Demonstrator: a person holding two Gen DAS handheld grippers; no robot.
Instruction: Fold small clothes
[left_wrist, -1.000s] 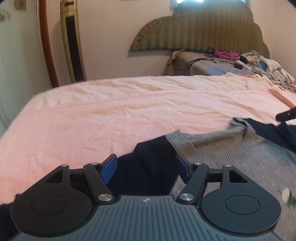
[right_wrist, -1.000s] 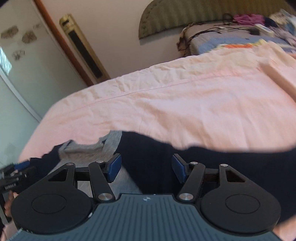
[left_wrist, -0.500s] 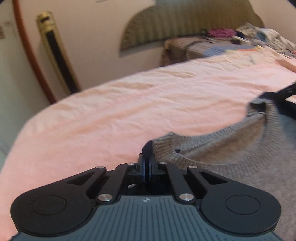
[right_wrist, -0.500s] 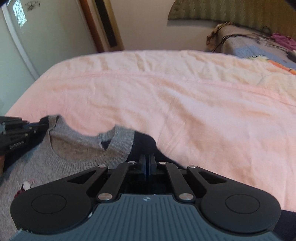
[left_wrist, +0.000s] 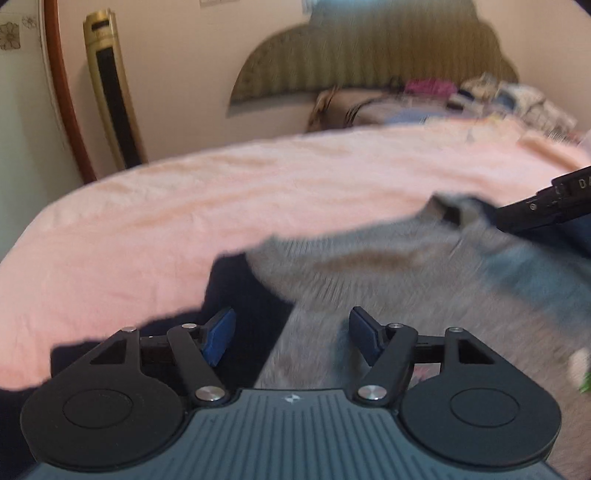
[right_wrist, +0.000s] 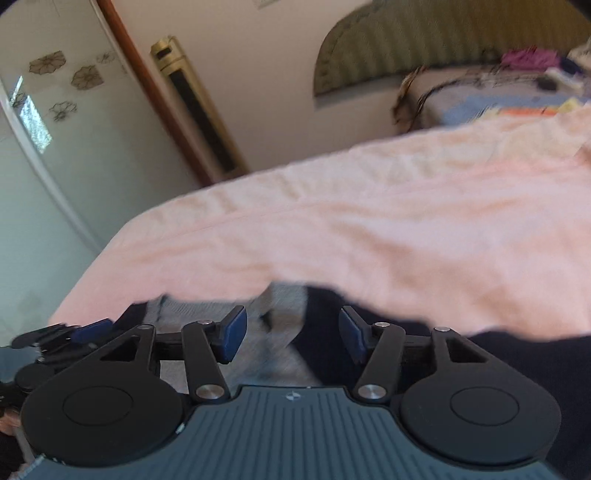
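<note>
A small grey knit sweater (left_wrist: 388, 280) with navy sleeves (left_wrist: 240, 291) lies on the pink bedsheet (left_wrist: 221, 199). My left gripper (left_wrist: 291, 336) is open just above its left shoulder, where grey meets navy. My right gripper (right_wrist: 288, 332) is open above the other shoulder, over the grey collar (right_wrist: 273, 325) and navy sleeve (right_wrist: 480, 354). The right gripper also shows at the right edge of the left wrist view (left_wrist: 543, 206); the left gripper shows at the left edge of the right wrist view (right_wrist: 59, 332). Both views are blurred.
The pink sheet (right_wrist: 369, 229) spreads wide beyond the sweater. A padded headboard (left_wrist: 369, 62) and a heap of clothes and cables (left_wrist: 480, 96) lie at the far end. A gold standing unit (left_wrist: 110, 96) and a wardrobe door (right_wrist: 55, 147) stand to the left.
Half a second ago both grippers were shut on the sweater's shoulders. Both are open now and the sweater lies flat on the sheet.
</note>
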